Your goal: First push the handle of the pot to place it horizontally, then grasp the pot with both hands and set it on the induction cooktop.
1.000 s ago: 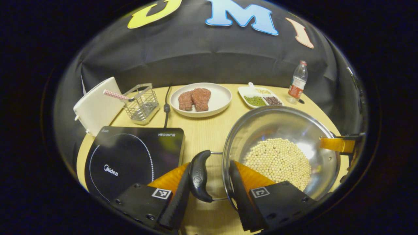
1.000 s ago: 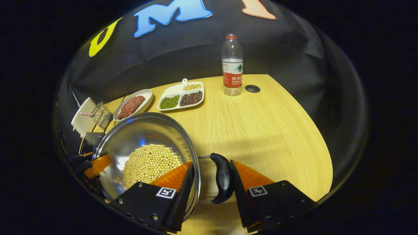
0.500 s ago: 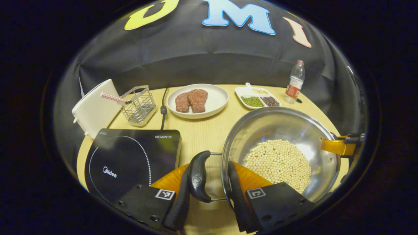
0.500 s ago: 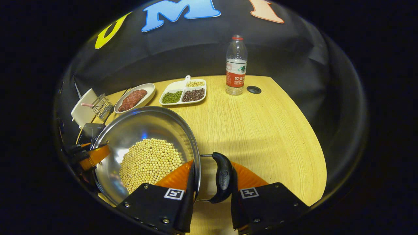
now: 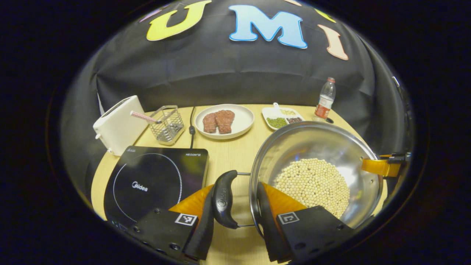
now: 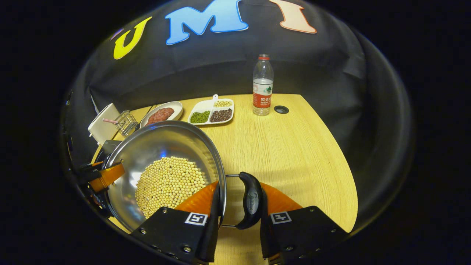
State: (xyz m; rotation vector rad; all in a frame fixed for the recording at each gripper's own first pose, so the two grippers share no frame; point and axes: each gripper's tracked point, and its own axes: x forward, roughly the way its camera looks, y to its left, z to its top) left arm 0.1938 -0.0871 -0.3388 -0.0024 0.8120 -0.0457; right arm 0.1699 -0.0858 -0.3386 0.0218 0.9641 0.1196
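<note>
Two grippers clamp a steel pot [image 5: 316,173] of pale soybeans [image 5: 312,184] from opposite sides. In the left gripper view, the left gripper [image 5: 235,217] is closed across the pot's side handle [image 5: 223,198] and rim — one finger pressing the outside of the black grip, the other set inside the pot wall. In the right gripper view, the right gripper [image 6: 239,217] grips the opposite handle [image 6: 252,200] the same way, one finger inside the rim, one against the grip's outer face. The induction cooktop [image 5: 154,180] lies just left of the left gripper, apart from the pot. Ahead of it on the wooden surface [image 6: 294,154] sit a white toaster [image 5: 117,125], a wire basket [image 5: 167,123], a plate of meat [image 5: 224,121] and a divided dish of beans [image 5: 283,117]; a water bottle [image 6: 262,86] stands well ahead of the right gripper.
</note>
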